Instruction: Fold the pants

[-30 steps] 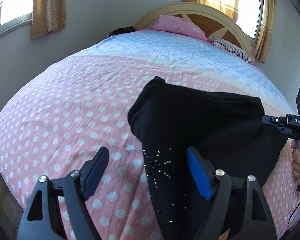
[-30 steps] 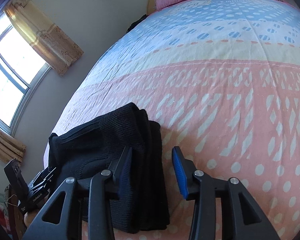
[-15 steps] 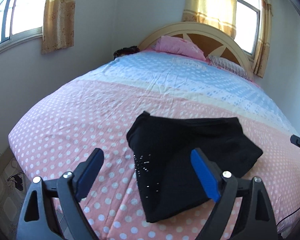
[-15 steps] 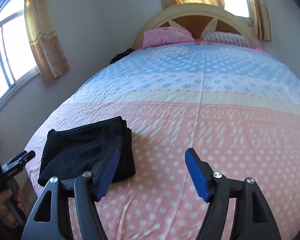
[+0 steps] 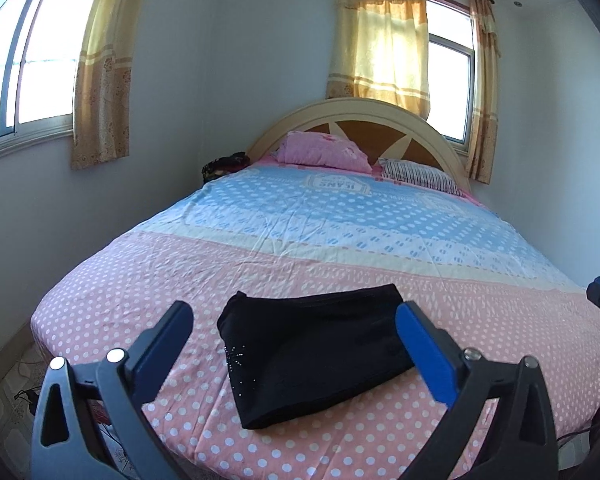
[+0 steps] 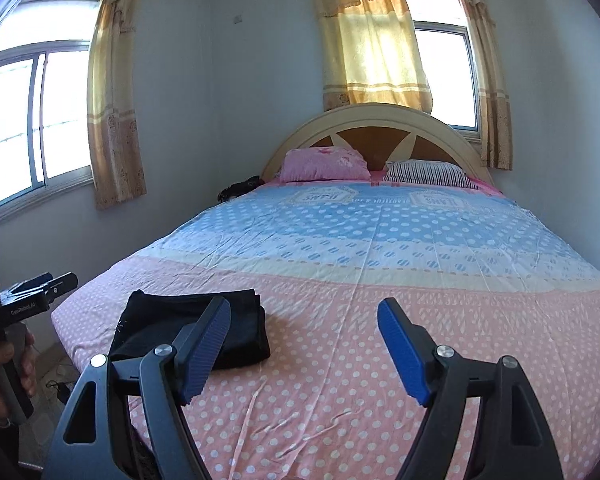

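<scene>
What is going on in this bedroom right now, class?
A person holds a two-finger gripper in each hand. The black pants lie folded in a compact stack near the foot of the bed, on the pink dotted sheet. The left gripper and right gripper are both open, holding nothing and clear of the cloth. The fold looks finished.

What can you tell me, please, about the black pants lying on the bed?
The black pants lie folded into a compact, roughly rectangular bundle of soft, matte fabric, flat on the pink polka-dot end of the bedspread, near the foot corner. Small shiny studs dot one edge, and stacked layers show along another side. Only the bedspread touches them; both grippers are open and clear.
</scene>
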The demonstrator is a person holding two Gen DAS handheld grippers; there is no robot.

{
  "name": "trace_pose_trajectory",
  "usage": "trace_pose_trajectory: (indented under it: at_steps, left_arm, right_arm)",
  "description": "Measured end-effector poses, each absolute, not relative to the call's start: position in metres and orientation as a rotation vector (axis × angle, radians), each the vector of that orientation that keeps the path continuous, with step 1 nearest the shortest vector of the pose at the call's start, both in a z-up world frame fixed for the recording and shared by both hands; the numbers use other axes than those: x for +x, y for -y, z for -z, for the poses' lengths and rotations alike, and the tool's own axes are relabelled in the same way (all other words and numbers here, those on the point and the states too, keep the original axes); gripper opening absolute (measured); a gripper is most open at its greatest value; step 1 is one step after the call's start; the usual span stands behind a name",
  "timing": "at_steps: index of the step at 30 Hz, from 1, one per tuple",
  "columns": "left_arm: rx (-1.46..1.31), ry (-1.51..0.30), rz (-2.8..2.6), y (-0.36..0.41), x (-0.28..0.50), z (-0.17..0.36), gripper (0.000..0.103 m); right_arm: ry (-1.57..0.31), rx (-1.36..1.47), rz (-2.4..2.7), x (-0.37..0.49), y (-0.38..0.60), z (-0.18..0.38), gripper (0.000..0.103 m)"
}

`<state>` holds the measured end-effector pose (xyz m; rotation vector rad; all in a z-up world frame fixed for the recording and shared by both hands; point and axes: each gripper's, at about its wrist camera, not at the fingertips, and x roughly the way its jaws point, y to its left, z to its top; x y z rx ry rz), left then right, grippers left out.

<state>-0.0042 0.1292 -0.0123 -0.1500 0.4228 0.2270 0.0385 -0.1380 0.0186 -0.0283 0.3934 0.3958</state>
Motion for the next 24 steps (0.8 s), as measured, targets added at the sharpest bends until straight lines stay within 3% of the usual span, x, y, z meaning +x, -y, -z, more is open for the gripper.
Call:
trace_pose_trajectory:
  at_steps: [24]
  left_arm:
    - [-0.129,-0.396,-0.216,-0.112,-0.011,0.008,0.103]
  right_arm:
    - [-0.373,-0.02,-0.424,0.026,0.141,-0.023,0.078]
